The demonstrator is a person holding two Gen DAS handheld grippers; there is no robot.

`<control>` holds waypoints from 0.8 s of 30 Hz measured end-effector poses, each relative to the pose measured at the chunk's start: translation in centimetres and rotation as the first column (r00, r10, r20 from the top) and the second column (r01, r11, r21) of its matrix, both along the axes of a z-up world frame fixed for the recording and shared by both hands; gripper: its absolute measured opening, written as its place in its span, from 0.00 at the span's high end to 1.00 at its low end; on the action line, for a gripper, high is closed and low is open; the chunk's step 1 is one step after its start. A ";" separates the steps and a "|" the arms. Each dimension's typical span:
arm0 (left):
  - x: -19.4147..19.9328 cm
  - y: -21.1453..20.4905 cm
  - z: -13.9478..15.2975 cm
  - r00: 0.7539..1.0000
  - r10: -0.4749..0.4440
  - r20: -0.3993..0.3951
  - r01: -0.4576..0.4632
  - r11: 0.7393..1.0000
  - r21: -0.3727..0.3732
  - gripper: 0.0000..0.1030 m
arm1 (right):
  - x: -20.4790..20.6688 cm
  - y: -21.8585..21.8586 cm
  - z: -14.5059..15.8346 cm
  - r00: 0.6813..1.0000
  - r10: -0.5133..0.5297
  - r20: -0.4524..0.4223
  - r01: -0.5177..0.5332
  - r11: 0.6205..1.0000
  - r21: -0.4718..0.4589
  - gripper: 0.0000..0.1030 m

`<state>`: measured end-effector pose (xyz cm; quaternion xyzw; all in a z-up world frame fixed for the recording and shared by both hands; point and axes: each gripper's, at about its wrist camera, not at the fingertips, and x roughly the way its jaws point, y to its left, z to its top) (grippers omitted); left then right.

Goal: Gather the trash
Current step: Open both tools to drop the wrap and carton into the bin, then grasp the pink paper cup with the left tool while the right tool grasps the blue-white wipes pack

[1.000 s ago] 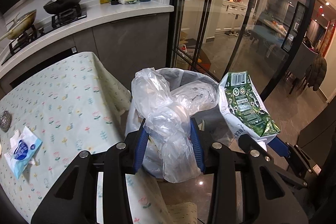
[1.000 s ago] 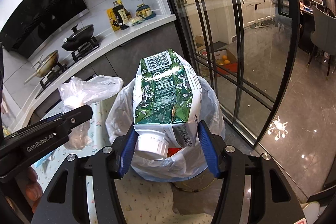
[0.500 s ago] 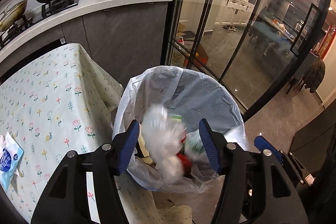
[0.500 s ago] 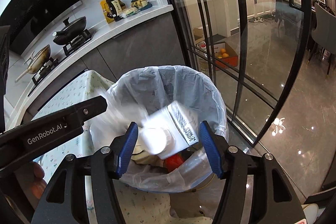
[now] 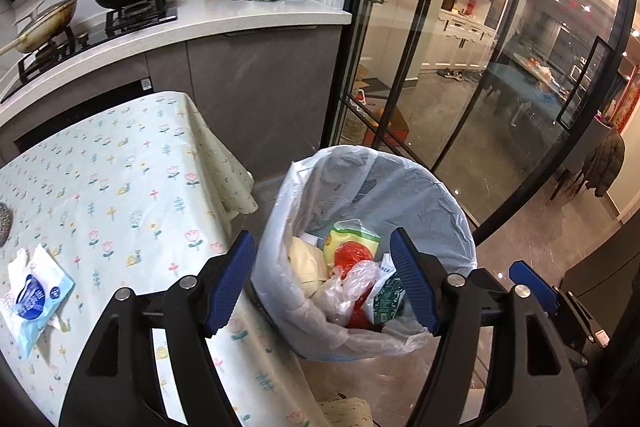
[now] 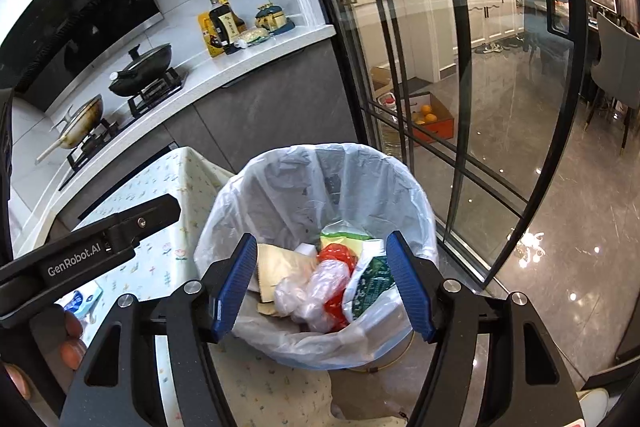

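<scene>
A bin lined with a white bag (image 5: 400, 183) (image 6: 320, 179) stands on the floor by the table corner. Inside lie a crumpled clear plastic bag (image 5: 348, 287) (image 6: 316, 291), a green milk carton (image 5: 386, 301) (image 6: 370, 283), a red wrapper and other trash. My left gripper (image 5: 320, 239) hangs above the bin, its jaws opening with nothing between them. My right gripper (image 6: 320, 239) is beside it over the same bin, jaws opening too and likewise empty. A blue-and-white packet (image 5: 34, 299) lies on the flowered tablecloth (image 5: 120, 187).
Black-framed glass sliding doors (image 5: 460, 87) stand just behind the bin. A kitchen counter (image 5: 240, 23) with pans on a hob and bottles runs along the back. A dark scrubber-like object (image 5: 4, 223) sits at the table's left edge. A hand (image 6: 68, 339) holds the left gripper.
The left gripper let go of the clear plastic bag and the right gripper let go of the green carton. Both dropped into the bin, and both pairs of jaws widened.
</scene>
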<state>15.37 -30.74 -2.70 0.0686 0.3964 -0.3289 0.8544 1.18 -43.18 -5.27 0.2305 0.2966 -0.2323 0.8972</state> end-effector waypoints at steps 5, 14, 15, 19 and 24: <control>0.2 3.2 0.7 0.999 0.044 0.001 -0.044 0.999 -0.014 0.34 | 0.3 2.5 1.4 0.999 0.041 0.014 -0.040 0.999 -0.020 0.37; 1.1 10.0 2.2 0.990 0.142 0.014 -0.141 0.989 -0.049 0.34 | 1.6 7.8 3.5 0.991 0.129 0.027 -0.128 0.990 -0.055 0.37; 1.2 10.8 2.4 0.988 0.151 0.017 -0.150 0.987 -0.052 0.34 | 1.9 8.6 3.7 0.990 0.141 0.029 -0.140 0.989 -0.057 0.37; 1.8 14.3 3.0 0.981 0.194 0.023 -0.192 0.979 -0.068 0.33 | 2.6 11.3 4.6 0.983 0.182 0.034 -0.179 0.981 -0.073 0.37; 2.7 19.1 3.2 0.967 0.253 0.022 -0.251 0.965 -0.075 0.32 | 3.8 14.9 5.4 0.970 0.239 0.032 -0.236 0.968 -0.089 0.37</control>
